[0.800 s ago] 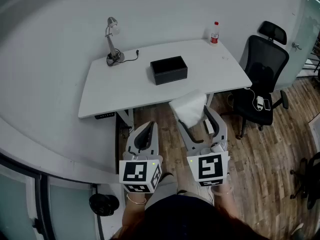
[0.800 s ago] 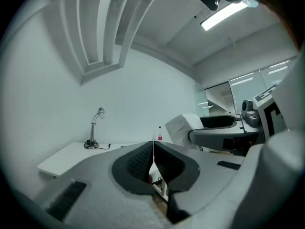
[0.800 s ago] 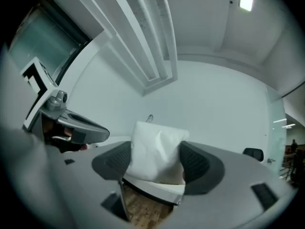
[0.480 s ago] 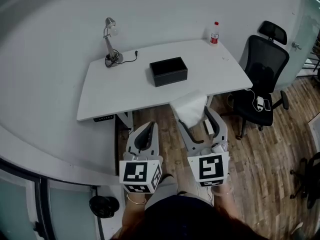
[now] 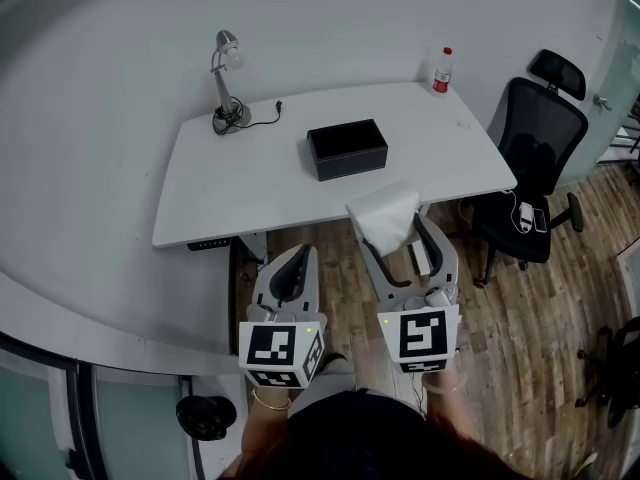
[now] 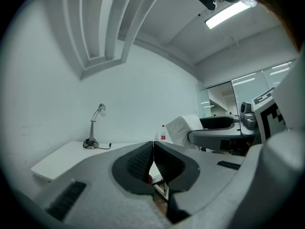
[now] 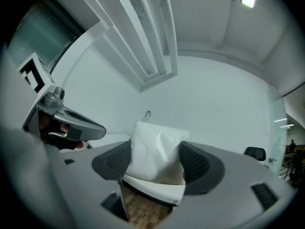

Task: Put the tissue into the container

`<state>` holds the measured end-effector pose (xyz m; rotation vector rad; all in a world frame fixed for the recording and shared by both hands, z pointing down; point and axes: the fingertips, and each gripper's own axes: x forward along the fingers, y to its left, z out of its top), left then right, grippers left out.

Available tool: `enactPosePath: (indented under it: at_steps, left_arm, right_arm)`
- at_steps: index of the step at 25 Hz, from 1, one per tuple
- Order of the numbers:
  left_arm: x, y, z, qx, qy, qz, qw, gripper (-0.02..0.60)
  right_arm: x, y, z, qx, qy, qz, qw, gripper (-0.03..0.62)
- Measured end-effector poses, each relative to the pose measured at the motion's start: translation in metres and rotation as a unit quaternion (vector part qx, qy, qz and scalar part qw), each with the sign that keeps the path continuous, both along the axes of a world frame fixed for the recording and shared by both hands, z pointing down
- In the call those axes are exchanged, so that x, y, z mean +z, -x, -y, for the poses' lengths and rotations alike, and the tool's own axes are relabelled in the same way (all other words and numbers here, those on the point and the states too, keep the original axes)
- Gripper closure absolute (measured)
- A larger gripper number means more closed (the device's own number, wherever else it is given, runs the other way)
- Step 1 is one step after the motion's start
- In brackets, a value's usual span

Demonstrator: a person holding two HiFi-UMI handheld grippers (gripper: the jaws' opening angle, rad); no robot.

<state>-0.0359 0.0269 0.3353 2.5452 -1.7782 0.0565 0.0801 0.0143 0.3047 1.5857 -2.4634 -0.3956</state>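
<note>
A white pack of tissue [image 5: 383, 214] sits between the jaws of my right gripper [image 5: 398, 236], which is shut on it; in the right gripper view the tissue pack [image 7: 156, 151] fills the gap between the two pads. It hangs in front of the near edge of the white desk [image 5: 230, 183]. A black open box, the container [image 5: 346, 148], stands in the middle of the desk, beyond the tissue. My left gripper [image 5: 290, 268] is held level beside the right one, its jaws shut with nothing in them [image 6: 153, 159].
A desk lamp [image 5: 226, 83] with a cable stands at the desk's far left corner. A small bottle [image 5: 441, 69] with a red cap is at the far right corner. A black office chair [image 5: 532, 158] stands right of the desk on the wooden floor.
The view has shifted a little, so the desk, box and chair sit slightly further right. Both grippers keep their pose and the tissue stays in the right one.
</note>
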Motion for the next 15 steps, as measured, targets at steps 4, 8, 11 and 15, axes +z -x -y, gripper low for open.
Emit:
enactPosePath:
  at_steps: [4, 8, 11, 15]
  left_arm:
    - [0.000, 0.006, 0.016, 0.002, 0.000, 0.002, 1.0000, 0.554]
    - [-0.002, 0.013, 0.032, 0.010, -0.004, 0.002, 0.9999, 0.554]
    - [-0.004, 0.017, 0.044, 0.015, -0.005, -0.001, 0.9999, 0.554]
    - [-0.007, 0.021, 0.056, 0.023, -0.009, -0.005, 0.9997, 0.554]
  right_arm:
    - [0.001, 0.007, 0.016, 0.002, 0.002, -0.001, 1.000, 0.256]
    - [-0.001, 0.013, 0.032, 0.011, 0.002, -0.001, 1.000, 0.256]
    - [-0.003, 0.015, 0.042, 0.019, 0.002, -0.005, 1.000, 0.258]
    - [-0.005, 0.017, 0.052, 0.031, 0.003, -0.009, 0.999, 0.258]
